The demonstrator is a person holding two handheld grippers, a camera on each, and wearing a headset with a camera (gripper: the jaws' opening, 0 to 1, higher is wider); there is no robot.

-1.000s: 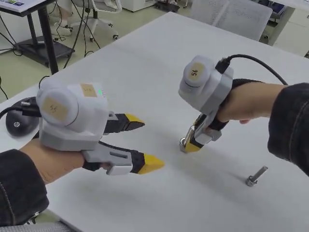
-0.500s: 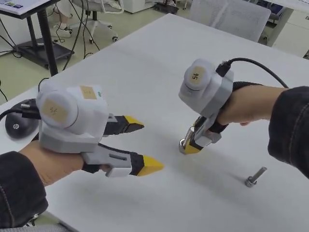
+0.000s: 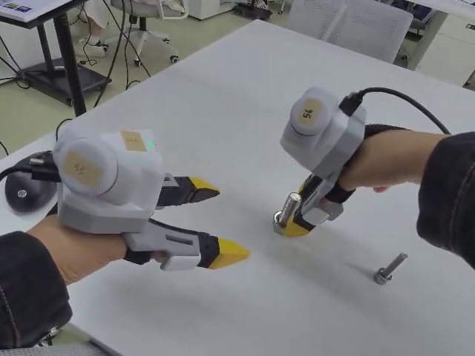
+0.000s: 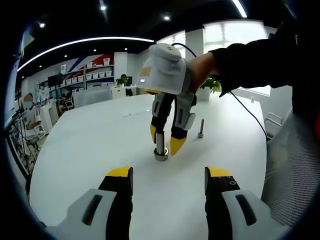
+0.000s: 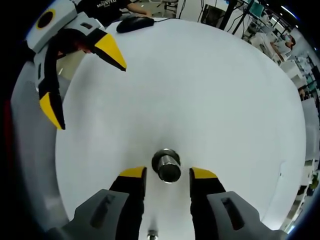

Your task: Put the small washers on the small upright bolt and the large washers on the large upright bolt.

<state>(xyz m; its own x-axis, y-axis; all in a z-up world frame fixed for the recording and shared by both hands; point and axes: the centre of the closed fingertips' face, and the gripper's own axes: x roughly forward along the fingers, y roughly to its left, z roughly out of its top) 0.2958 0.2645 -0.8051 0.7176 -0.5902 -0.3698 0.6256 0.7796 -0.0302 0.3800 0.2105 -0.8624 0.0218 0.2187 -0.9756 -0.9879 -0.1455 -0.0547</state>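
Observation:
A large steel bolt [image 3: 286, 208] stands on its head on the white table [image 3: 223, 111], shank up. My right gripper [image 3: 292, 222] points down over it, open a little, with a jaw on either side of the shank and a narrow gap at each [image 5: 166, 166]. From the left gripper view the bolt [image 4: 160, 146] rises between those yellow tips [image 4: 176, 144]. A small bolt [image 3: 390, 268] stands upright to the right, also seen past the right gripper [image 4: 201, 128]. My left gripper [image 3: 219, 220] hovers open and holds nothing, left of the large bolt.
A black computer mouse [image 3: 26, 190] with its cable lies at the table's left edge. A pale chair back [image 3: 356, 26] stands at the far side. Open floor with desk legs and cables lies beyond the left edge. A person sits at the far left [image 4: 30, 107].
My right gripper has shifted slightly up and right, so more of the large bolt's shank shows beside its jaws. The left gripper has barely moved.

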